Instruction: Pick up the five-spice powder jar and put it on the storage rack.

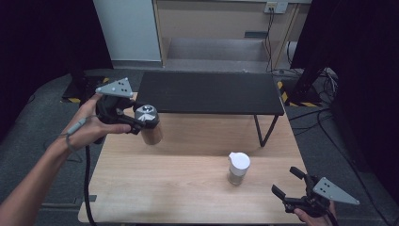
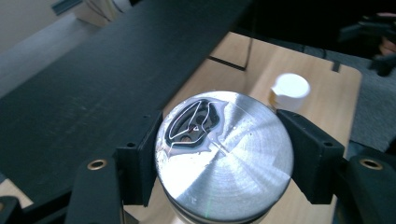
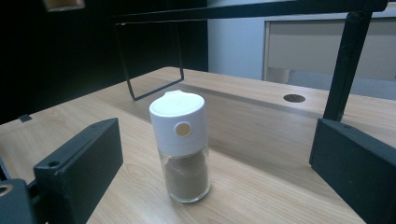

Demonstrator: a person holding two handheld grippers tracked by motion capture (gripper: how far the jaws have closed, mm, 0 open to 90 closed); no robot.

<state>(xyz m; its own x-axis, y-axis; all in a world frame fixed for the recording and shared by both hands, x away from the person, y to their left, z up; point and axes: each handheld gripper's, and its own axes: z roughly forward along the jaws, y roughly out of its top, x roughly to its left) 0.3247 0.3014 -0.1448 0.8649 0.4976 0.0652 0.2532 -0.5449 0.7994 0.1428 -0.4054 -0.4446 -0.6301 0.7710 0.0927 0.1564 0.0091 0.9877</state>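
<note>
1. The high view shows the left gripper holding a metal-lidded jar in the air above the wooden table's far left corner, close to the black shelf.
2. The left gripper view adds the brushed steel lid with a dark flap, both pads pressed on its sides.
3. The right gripper view shows a white-capped spice jar standing upright, holding what looks like brown powder.
4. The right gripper rests wide apart, gripping nothing, just near that jar beside the table's near right edge.
5. Bare wood lies between the two jars.
</note>
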